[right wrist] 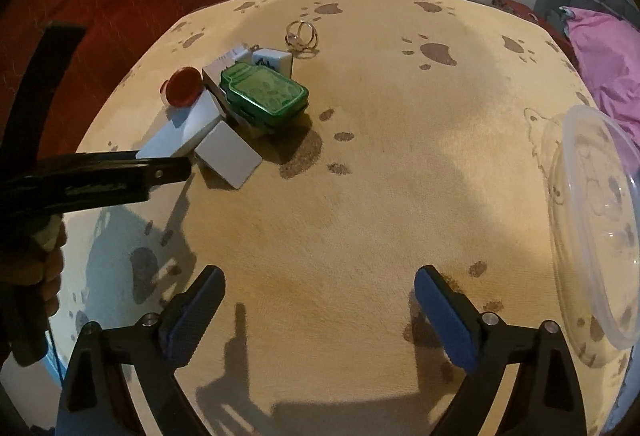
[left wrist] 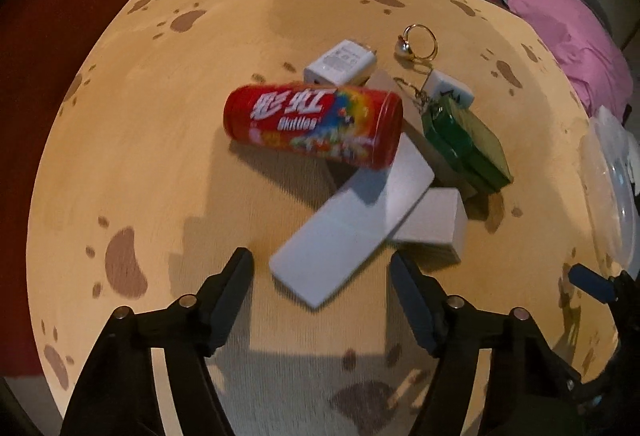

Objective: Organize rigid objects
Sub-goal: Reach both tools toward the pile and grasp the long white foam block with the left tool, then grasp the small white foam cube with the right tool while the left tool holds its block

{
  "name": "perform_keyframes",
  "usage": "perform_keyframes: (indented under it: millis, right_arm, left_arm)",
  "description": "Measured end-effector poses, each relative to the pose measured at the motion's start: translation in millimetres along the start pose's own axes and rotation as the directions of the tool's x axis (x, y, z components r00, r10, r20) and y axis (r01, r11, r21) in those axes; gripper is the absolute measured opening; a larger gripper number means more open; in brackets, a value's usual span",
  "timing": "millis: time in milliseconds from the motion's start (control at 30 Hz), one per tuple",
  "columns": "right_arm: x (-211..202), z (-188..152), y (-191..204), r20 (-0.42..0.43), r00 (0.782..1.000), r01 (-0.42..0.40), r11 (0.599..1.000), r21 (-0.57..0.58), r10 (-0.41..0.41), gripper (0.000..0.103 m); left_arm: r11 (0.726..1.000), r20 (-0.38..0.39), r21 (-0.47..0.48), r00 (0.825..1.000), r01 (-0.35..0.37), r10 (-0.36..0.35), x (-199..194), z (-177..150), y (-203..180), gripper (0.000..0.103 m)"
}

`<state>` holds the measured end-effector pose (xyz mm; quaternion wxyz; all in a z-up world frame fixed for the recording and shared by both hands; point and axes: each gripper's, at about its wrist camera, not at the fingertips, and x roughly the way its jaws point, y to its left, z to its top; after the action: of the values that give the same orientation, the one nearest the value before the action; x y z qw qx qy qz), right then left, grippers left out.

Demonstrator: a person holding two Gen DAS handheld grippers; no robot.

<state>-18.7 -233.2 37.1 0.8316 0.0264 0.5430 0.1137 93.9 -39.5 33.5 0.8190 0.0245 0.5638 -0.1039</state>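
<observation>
Left wrist view, left to right. Left hand-held gripper (left wrist: 320, 268): jaws apart, nothing pressed between them, poised over the near end of a flat white slab (left wrist: 352, 232). That slab lies tilted, its far end propped on the pile. No contact between pads and slab can be confirmed; picture blurred.

Beyond the slab: red Skittles can (left wrist: 314, 124) on its side, lengthwise across the view, just ahead of the left hand-held gripper. Behind the can, white charger block (left wrist: 340, 64). To the right, gold ring (left wrist: 418, 42) on a chain, white mahjong tile (left wrist: 450, 86), green tin (left wrist: 466, 140) resting on the pile, and a white box (left wrist: 434, 224) under the slab's right edge. All on the paw-print counter (left wrist: 140, 156). Clear plastic bowl (left wrist: 612, 196) at the right edge.

Right wrist view, left to right. Person's hand (right wrist: 44, 268) at the left edge. The pile sits far left, well apart from the right hand-held gripper (right wrist: 320, 296), whose jaws stand wide apart and empty above bare counter. Clear bowl near its right finger, at the counter's right side.
</observation>
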Motion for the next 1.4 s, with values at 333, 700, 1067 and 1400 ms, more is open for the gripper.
perform_keyframes:
  millis: [333,700,1067,1400]
  right_arm:
    - [5.6,10.5,14.9,0.009,0.999,-0.049,0.998,-0.045,0.049,0.088]
    - [22.2,37.4,45.1,0.031,0.993,-0.105,0.984,-0.145,0.111,0.070]
    - [47.3,57.5,64.0,0.015,0.994,-0.104,0.975,-0.196,0.109,0.058]
    - [55.8,64.7,73.2,0.026,0.995,-0.086,0.964,-0.253,0.096,0.046]
  left_arm:
    - [0.999,0.047,0.043,0.999,0.017,-0.019,-3.9,-28.8,1.5,0.045]
    - [0.996,0.063,-0.052,0.996,0.066,-0.063,-34.4,-59.5,29.6,0.034]
    - [0.994,0.050,-0.078,0.996,0.072,-0.068,-43.4,-75.8,44.6,0.031]
    - [0.991,0.026,-0.087,0.994,0.104,-0.102,-46.4,-83.6,45.5,0.030]
